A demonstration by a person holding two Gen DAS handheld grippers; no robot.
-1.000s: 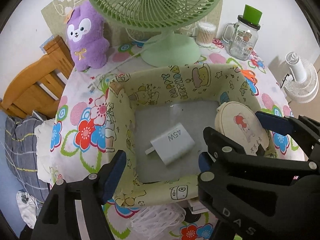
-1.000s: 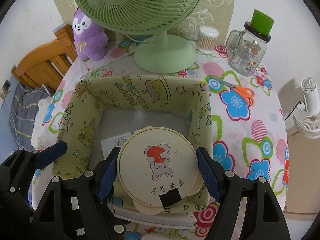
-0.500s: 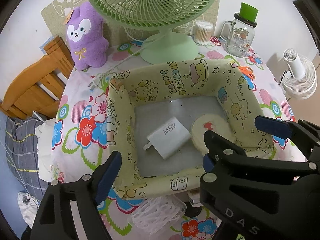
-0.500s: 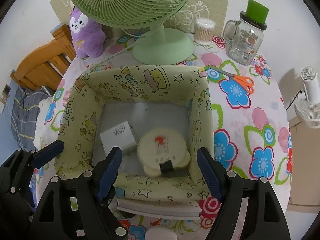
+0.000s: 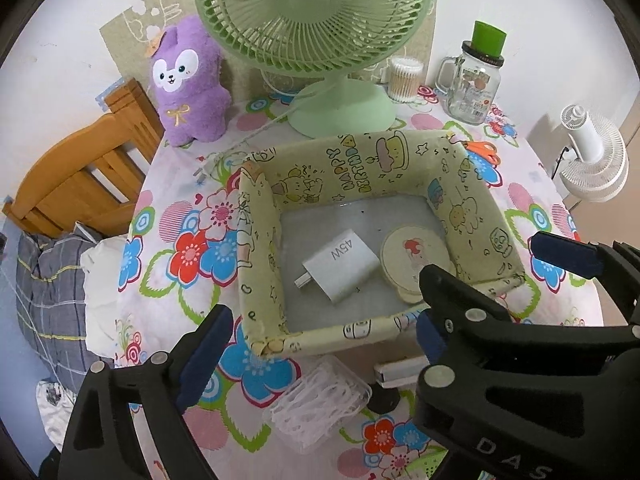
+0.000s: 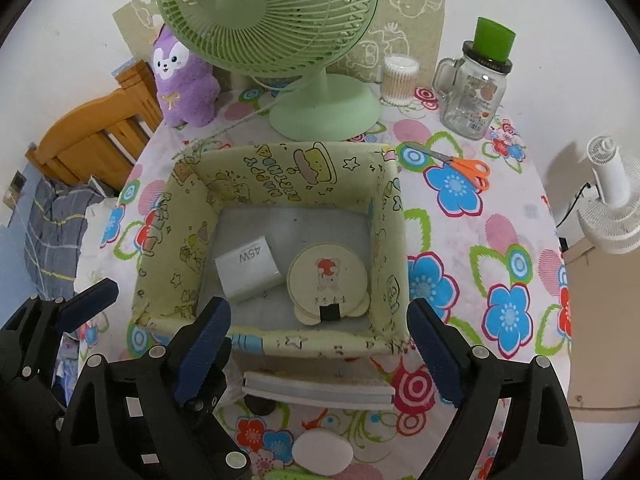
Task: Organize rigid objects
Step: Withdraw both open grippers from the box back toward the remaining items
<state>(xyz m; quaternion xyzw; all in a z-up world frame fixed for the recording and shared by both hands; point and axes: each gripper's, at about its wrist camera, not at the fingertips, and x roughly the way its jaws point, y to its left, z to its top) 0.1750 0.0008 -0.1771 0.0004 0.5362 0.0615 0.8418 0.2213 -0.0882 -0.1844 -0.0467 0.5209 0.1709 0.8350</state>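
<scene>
Floral-patterned cloth covers the tabletop (image 6: 460, 240), which is set against a white wall beside a wooden bed frame (image 5: 80, 172). One fabric storage box (image 6: 192, 208), pale green with cartoon prints, is seen at the middle of the tabletop, and two things are counted on its grey floor: one white charger (image 6: 248, 270) marked 45W and one round cream mirror (image 6: 328, 276) with a small cartoon figure, lying flat and just beside each other. Both are seen apart from any gripper.

Two grippers are held over the box's near wall. The left hand-held gripper (image 5: 316, 344) is shown released, its jaws having just been opening, with nothing pressed between the blue pads. The right hand-held gripper (image 6: 320, 352) is likewise released, its jaws also having just been opening, and only the box's near rim is framed between them.

Behind the box one green desk fan (image 6: 280, 20) is placed, flanked by one purple plush toy (image 5: 188, 84), one tub of cotton swabs (image 6: 400, 80) and one glass mug jar (image 6: 476, 88) with a green cap. One pair of orange-handled scissors (image 6: 464, 168) is laid to the right of the box. Near the grippers, one clear plastic case (image 5: 320, 404) and one white flat object (image 6: 316, 394) are seen. One white fan (image 6: 612, 200) is stood off the tabletop.
</scene>
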